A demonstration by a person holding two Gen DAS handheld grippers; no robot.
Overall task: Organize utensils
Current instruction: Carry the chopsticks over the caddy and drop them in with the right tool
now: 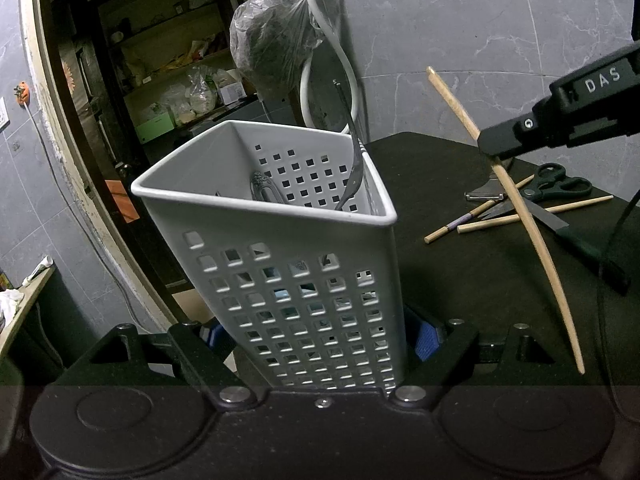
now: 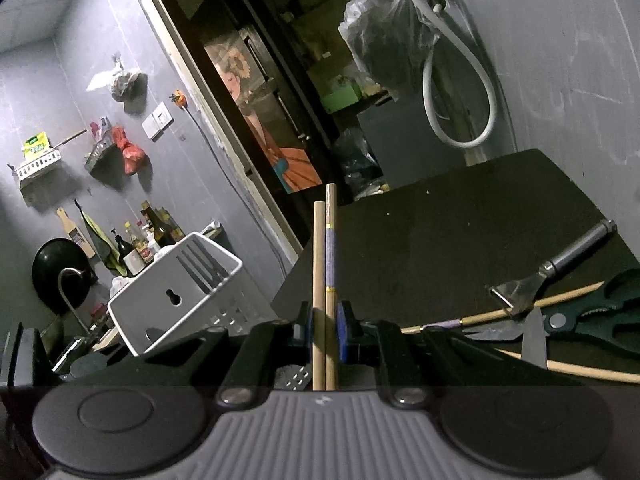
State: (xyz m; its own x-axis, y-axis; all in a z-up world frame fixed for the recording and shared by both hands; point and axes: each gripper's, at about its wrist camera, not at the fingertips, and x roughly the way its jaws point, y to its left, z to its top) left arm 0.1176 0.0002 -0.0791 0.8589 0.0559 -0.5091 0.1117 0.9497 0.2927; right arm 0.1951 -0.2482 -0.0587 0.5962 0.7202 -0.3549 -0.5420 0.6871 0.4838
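The left claw (image 1: pixel 324 344) is clamped on the lower walls of the white perforated caddy (image 1: pixel 296 280), holding it tilted with its open mouth facing up and away from the claw. Inside the caddy, a fork (image 1: pixel 352 184) leans against the far wall beside an ornate utensil handle (image 1: pixel 262 188).

The right claw (image 2: pixel 325 326) is closed on a pair of chopsticks (image 2: pixel 325 264), gripped side by side and projecting straight ahead of its fingers.

Step in hand: transfer of the chopstick pair into the caddy. The next move likely calls for swinging the right claw across to the caddy mouth, tipping the sticks end-down, and releasing them clear of the fork.

To the right of the right claw, on the dark surface (image 2: pixel 460 220), lie a peeler (image 2: pixel 556 276), scissors (image 2: pixel 592 316), a knife blade (image 2: pixel 534 336) and loose chopsticks (image 2: pixel 480 316), overlapping one another. These remain to be sorted.

View differences: the left wrist view shows the caddy contents and the held sticks crossing the air to the right of the left claw. The right wrist view shows the grip point on the sticks and a second white rack (image 2: pixel 176 296) to the left, beyond the surface.
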